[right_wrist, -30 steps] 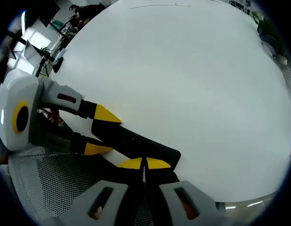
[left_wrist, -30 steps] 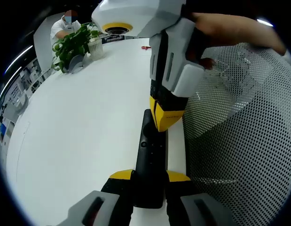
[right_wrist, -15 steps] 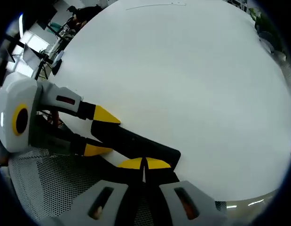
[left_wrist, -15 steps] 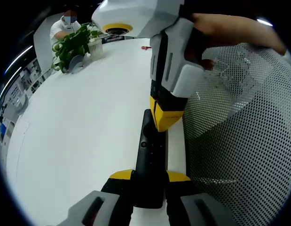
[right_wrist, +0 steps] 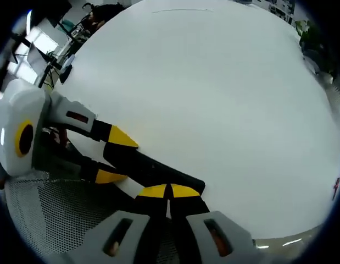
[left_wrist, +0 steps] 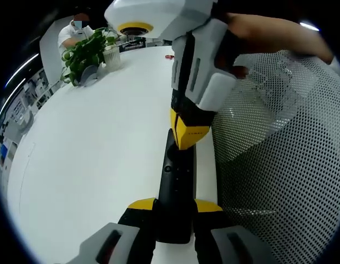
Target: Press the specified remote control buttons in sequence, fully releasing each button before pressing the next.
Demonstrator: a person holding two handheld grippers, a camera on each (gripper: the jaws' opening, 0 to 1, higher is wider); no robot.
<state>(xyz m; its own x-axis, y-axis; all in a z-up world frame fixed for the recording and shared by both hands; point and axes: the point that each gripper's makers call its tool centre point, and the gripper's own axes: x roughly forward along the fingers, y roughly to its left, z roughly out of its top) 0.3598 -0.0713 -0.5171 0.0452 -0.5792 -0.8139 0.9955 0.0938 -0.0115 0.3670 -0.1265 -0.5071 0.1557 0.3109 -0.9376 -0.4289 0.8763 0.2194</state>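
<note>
Light around me is bright and even, coming from overhead; the white worktop (left_wrist: 87,143) reads clean in the left gripper view and takes a cooler, grey-blue cast in the right gripper view. Shadows are soft and short, darkest under the black remote (left_wrist: 175,187). Strip lights glare as thin streaks near the edges. Fisheye bending curves the worktop's far edge strongly. My left gripper (left_wrist: 174,206) sits sharp; the distant potted plant (left_wrist: 87,52) is soft.
</note>
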